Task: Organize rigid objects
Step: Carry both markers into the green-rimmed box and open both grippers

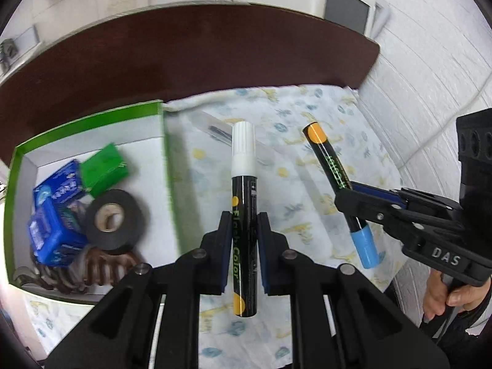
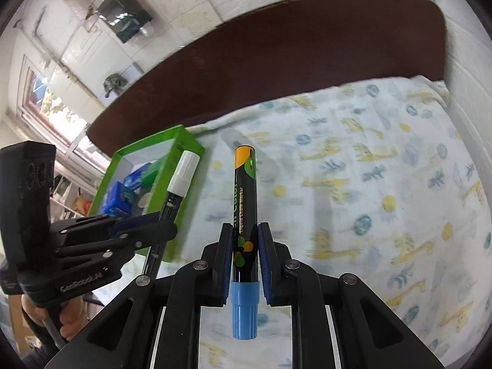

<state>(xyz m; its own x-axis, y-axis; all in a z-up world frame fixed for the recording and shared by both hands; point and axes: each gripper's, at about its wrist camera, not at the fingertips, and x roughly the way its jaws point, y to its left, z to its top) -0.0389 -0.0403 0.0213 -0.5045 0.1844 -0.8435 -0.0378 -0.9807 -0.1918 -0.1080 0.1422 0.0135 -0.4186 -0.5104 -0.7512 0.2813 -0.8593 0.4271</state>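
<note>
My left gripper point(image 1: 244, 240) is shut on a black chalk marker with a white cap point(image 1: 243, 212), held above the patterned cloth, cap pointing away. My right gripper point(image 2: 244, 255) is shut on a black chalk marker with a blue cap point(image 2: 244, 246), blue cap toward the camera. In the left wrist view the right gripper point(image 1: 350, 196) and its marker point(image 1: 338, 181) are to the right. In the right wrist view the left gripper point(image 2: 160, 224) and the white-capped marker point(image 2: 180, 184) are at left, just in front of the green box point(image 2: 184, 141).
The green box point(image 1: 92, 120) at left holds blue packs point(image 1: 55, 215), a green pack point(image 1: 104, 169), a black tape roll point(image 1: 113, 218) and a brown hair claw point(image 1: 92, 270). A clear pen point(image 1: 215, 129) lies on the cloth. A dark brown headboard point(image 1: 190, 55) runs behind. A white wall is at right.
</note>
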